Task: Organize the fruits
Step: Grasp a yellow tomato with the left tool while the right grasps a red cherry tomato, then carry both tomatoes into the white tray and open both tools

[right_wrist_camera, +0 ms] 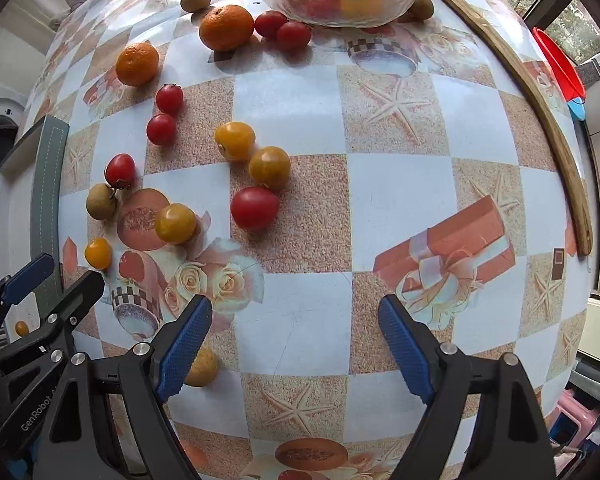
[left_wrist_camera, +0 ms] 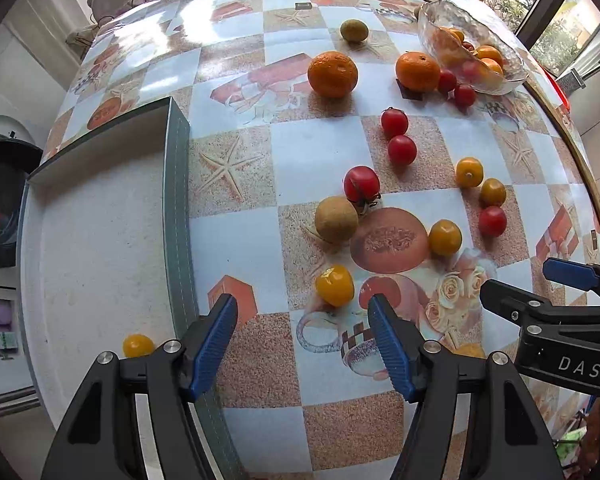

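Observation:
Loose fruit lies on the patterned tablecloth: two oranges, red tomatoes, yellow tomatoes and a brown round fruit. A white tray with a grey-green rim stands at the left and holds one yellow tomato. My left gripper is open and empty, just short of the nearest yellow tomato. My right gripper is open and empty over bare cloth; a yellow fruit lies beside its left finger. A red tomato lies ahead of it.
A glass bowl with oranges and tomatoes stands at the far side of the table. A green fruit lies beyond the oranges. A wooden strip runs along the right edge, with a red dish beyond it.

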The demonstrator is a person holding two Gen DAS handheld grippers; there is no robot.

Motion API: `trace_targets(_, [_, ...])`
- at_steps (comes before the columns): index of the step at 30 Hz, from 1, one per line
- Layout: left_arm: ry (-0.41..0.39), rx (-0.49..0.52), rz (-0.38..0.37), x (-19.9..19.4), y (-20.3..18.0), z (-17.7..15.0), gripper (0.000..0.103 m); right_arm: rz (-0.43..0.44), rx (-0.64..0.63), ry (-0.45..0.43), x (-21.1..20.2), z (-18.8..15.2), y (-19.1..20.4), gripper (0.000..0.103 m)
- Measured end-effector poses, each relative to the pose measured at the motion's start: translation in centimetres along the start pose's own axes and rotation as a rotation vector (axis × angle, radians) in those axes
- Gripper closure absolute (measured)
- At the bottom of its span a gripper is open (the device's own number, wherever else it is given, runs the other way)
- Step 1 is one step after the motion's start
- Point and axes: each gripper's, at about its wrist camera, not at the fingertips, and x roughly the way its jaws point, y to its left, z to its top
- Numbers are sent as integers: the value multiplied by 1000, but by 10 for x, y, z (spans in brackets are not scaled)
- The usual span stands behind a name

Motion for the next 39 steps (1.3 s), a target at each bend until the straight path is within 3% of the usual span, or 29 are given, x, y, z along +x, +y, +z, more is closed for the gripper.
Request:
trace_targets(8, [5, -1, 8, 15, -5, 6, 34, -35, -52, -56, 5, 28, 8, 25])
trace_targets(14, [7, -36, 2, 16, -7, 8, 34, -66, -69, -79, 1, 45, 18, 51])
trace_targets(17, [3, -53, -12, 13, -5, 8, 49, -40, -70, -80, -5, 50, 32, 75])
trace_targets(18, [-1, -52, -16, 12, -5, 8, 63, -29, -67, -77, -6, 51, 32, 78])
trace_targets(19, [-1, -48, -25, 11, -6, 8, 77, -15, -60, -73, -8, 51, 34, 78])
trace_targets(20, [3, -45, -35, 11, -6, 9, 83, -2, -51, -72, -9, 46, 34, 78])
trace_targets(23, [7, -68, -99, 4, -1, 8, 83, 33, -32, -75, -15, 44, 26, 78])
trace_targets(27, [-15, -76, -127, -14, 5, 3, 83, 60, -27, -74, -28, 28, 17, 78])
trace_targets(39, [-48, -63, -131, -51, 24, -20, 83, 91, -29, -52, -47, -30, -3, 78])
